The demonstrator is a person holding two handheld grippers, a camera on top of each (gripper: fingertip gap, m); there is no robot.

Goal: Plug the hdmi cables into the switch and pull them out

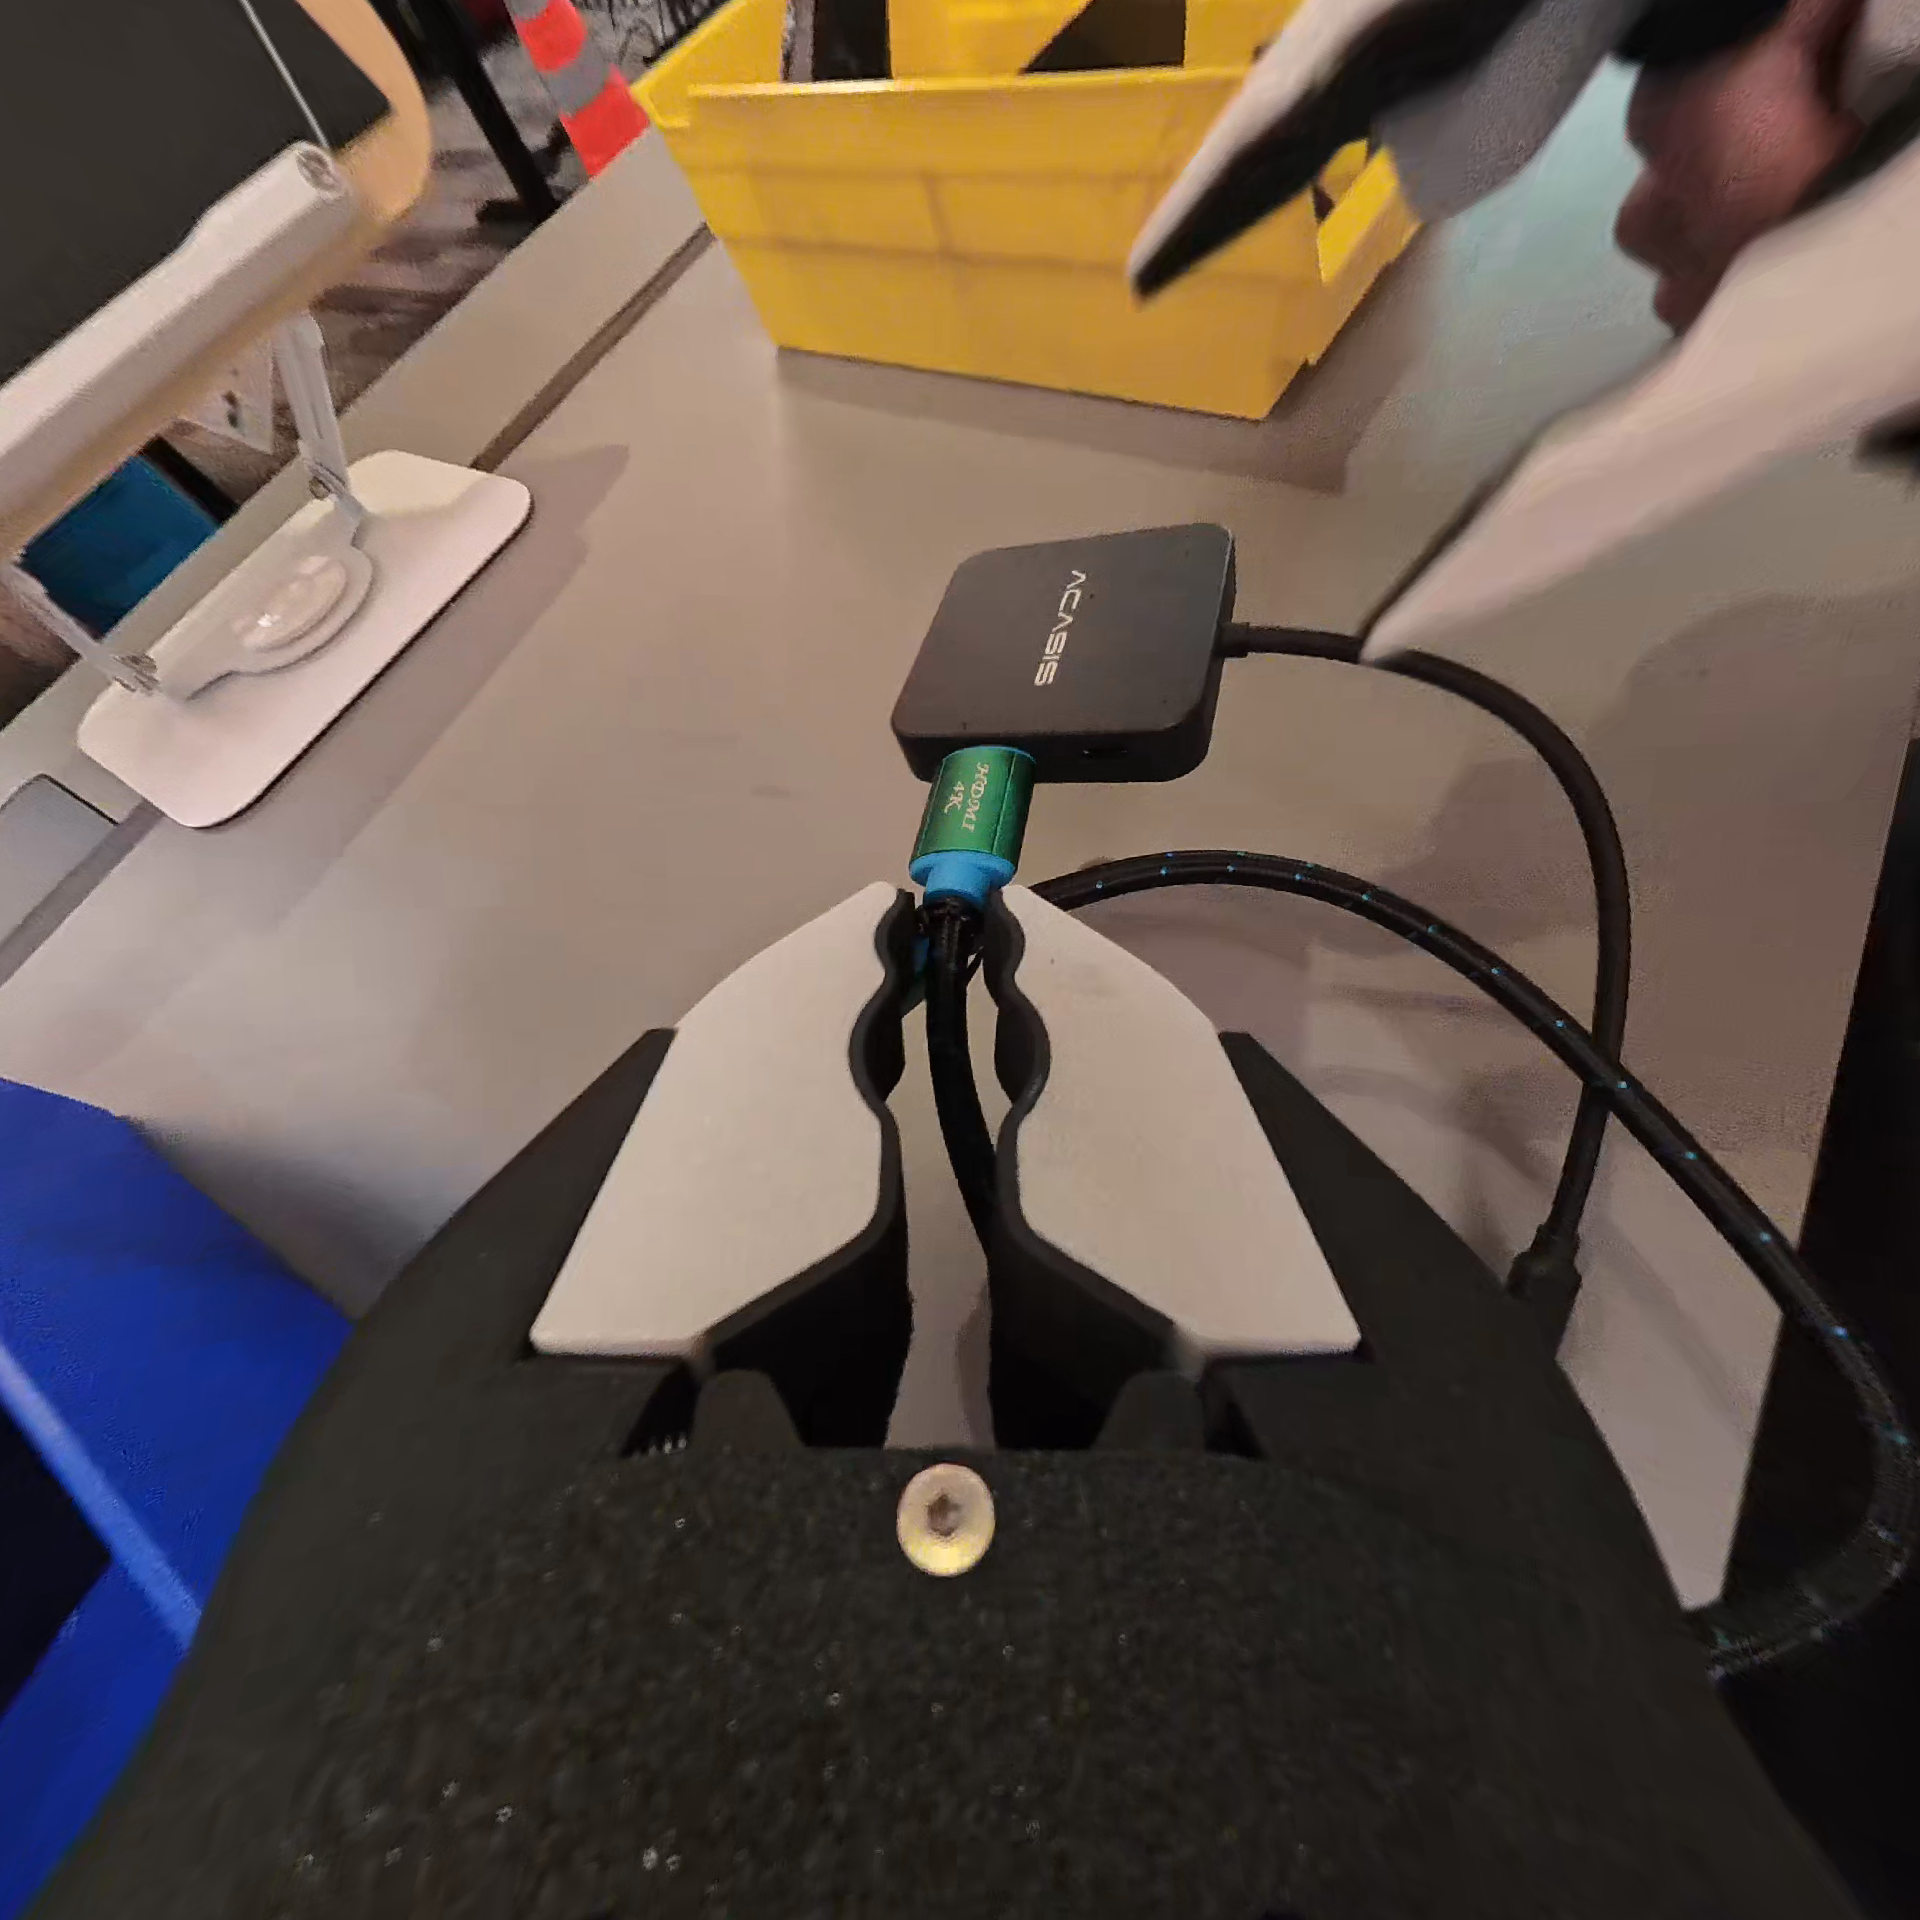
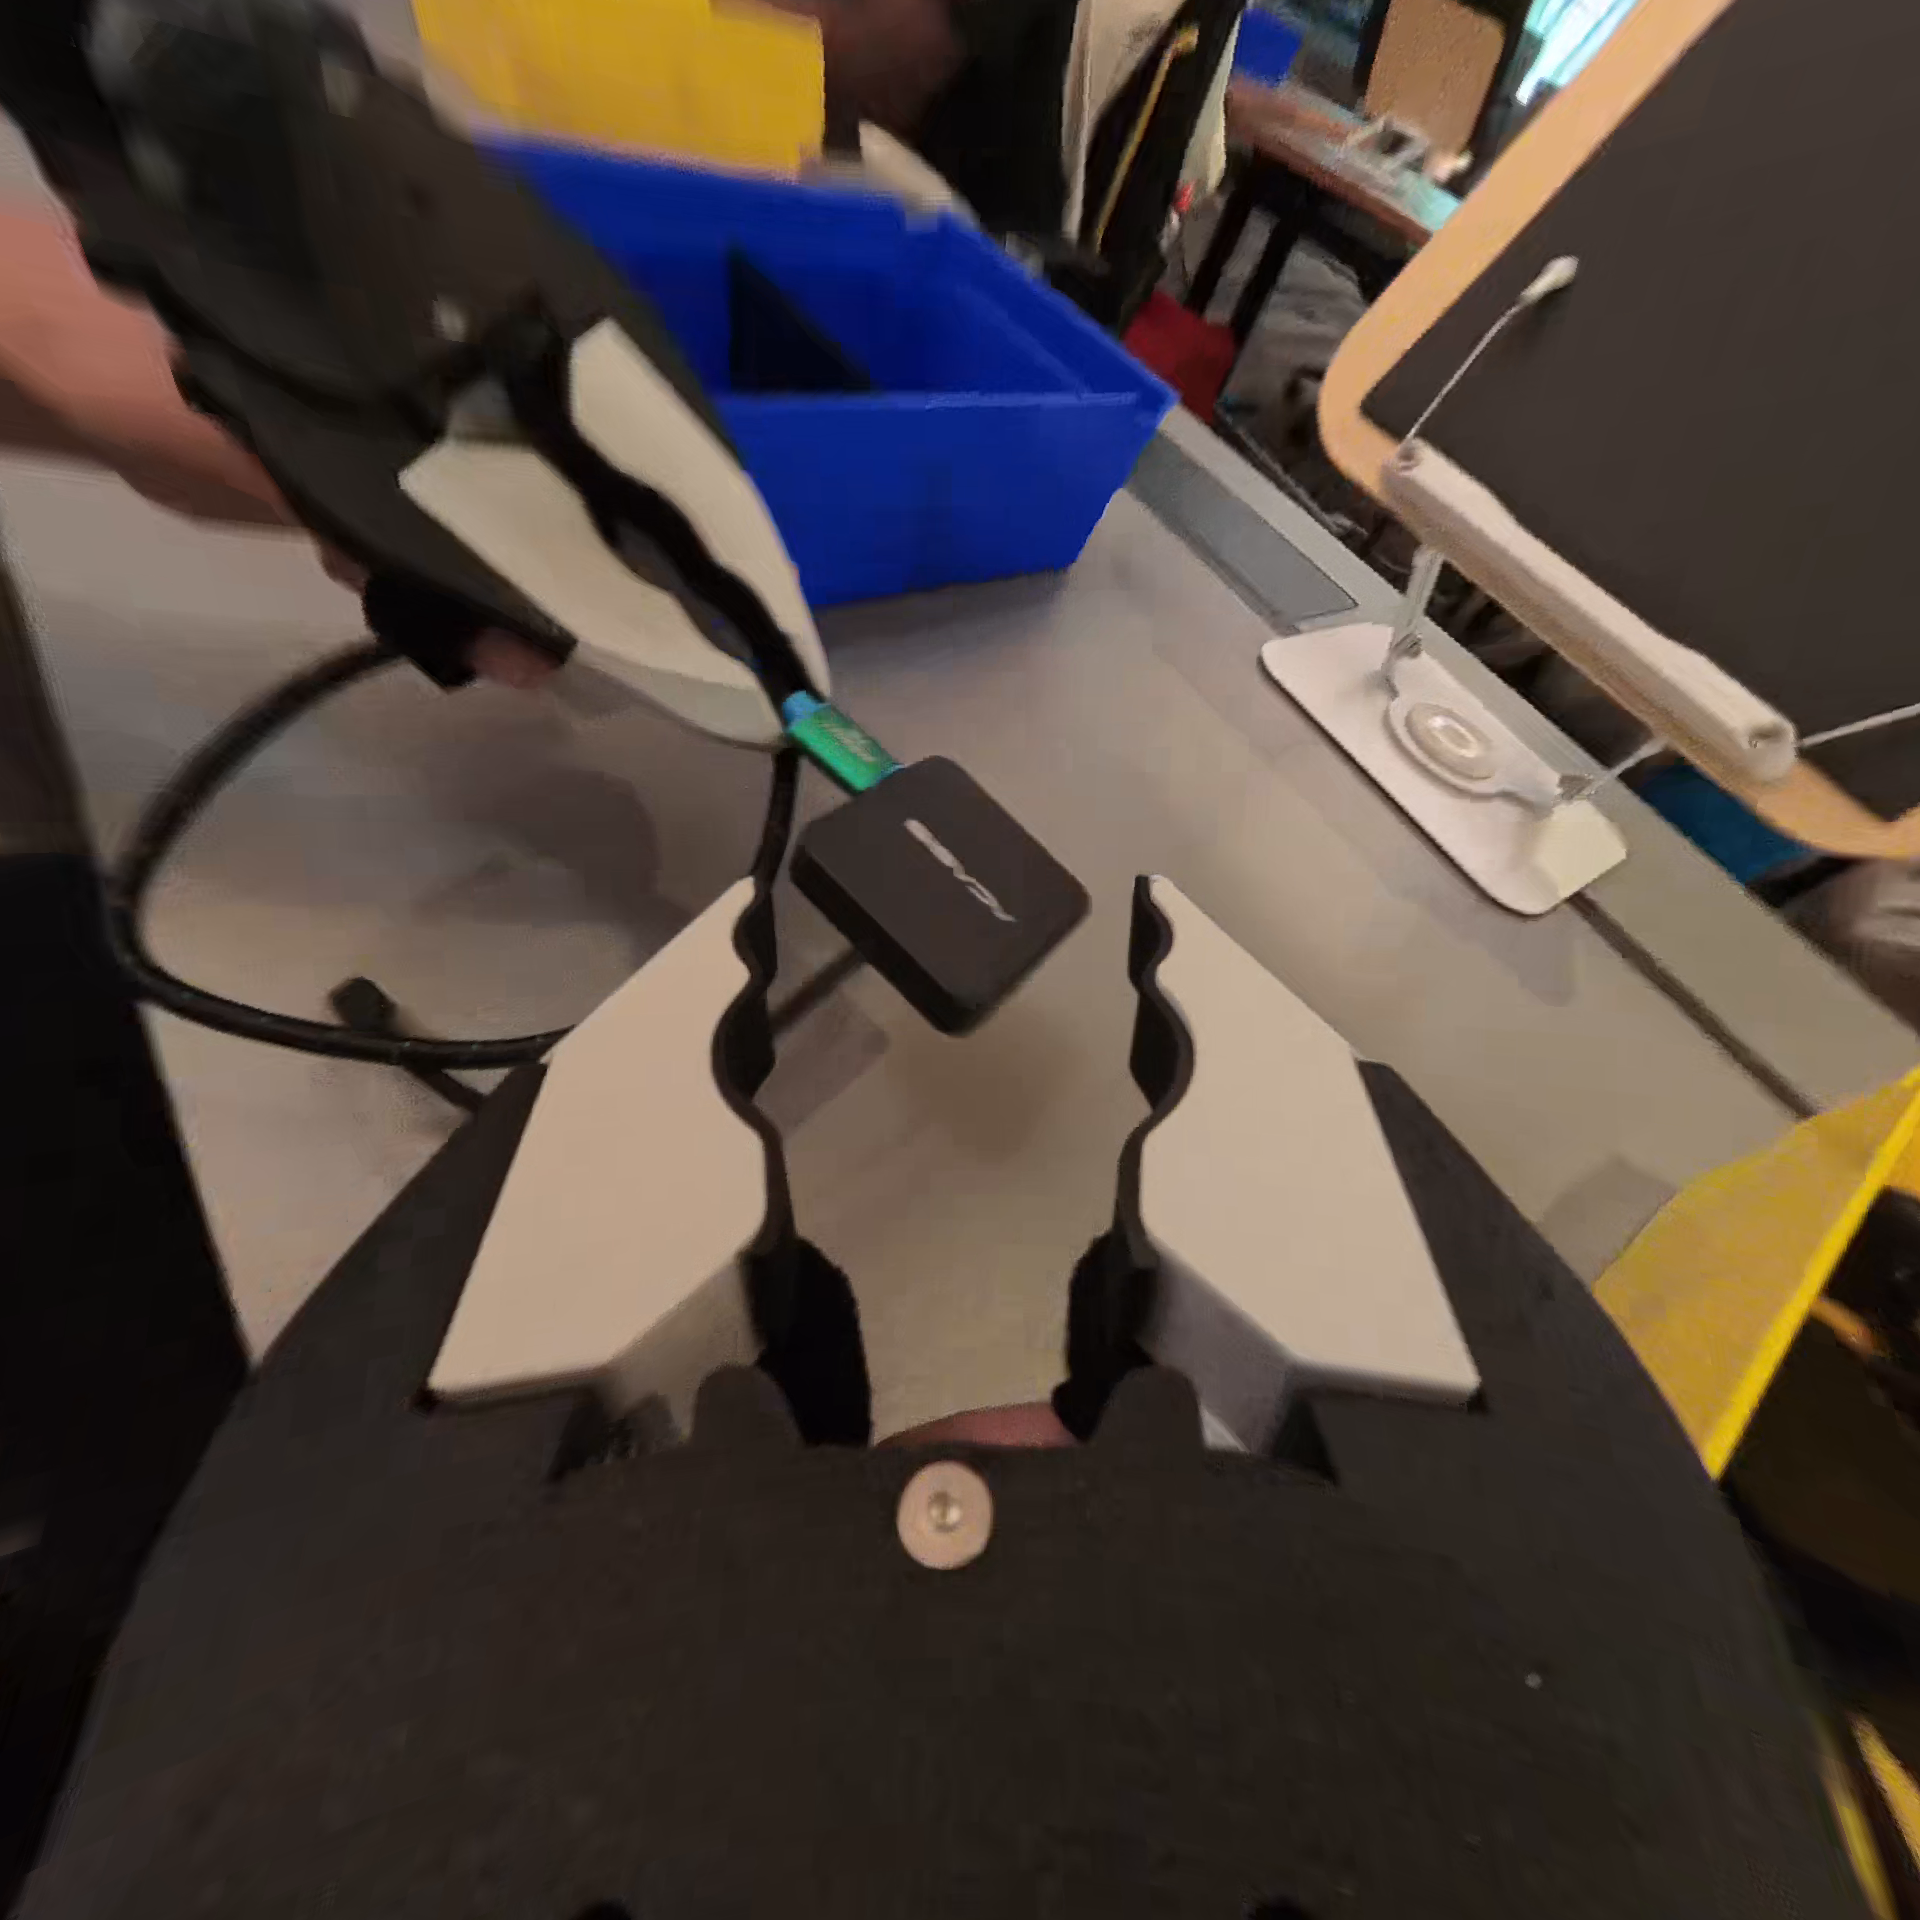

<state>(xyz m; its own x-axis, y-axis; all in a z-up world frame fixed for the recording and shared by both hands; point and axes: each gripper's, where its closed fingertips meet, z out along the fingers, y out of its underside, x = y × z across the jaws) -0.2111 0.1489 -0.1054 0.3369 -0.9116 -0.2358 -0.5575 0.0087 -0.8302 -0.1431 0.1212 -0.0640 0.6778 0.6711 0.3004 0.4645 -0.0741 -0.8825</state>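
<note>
The left gripper (image 1: 948, 914) clamped the braided HDMI cable (image 1: 951, 1039) just behind its green plug (image 1: 964, 816). The plug pointed lengthwise away from the gripper into the black switch (image 1: 1070, 655). The right gripper (image 2: 945, 904) hovered wide apart, holding nothing.

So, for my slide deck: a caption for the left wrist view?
Left gripper shut on braided cable behind green HDMI plug seated in black switch.

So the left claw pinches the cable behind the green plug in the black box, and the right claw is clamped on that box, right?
Not quite: the right claw is open and grips nothing, as the right wrist view shows. The left claw does pinch the cable behind the green plug in the black box.
</note>
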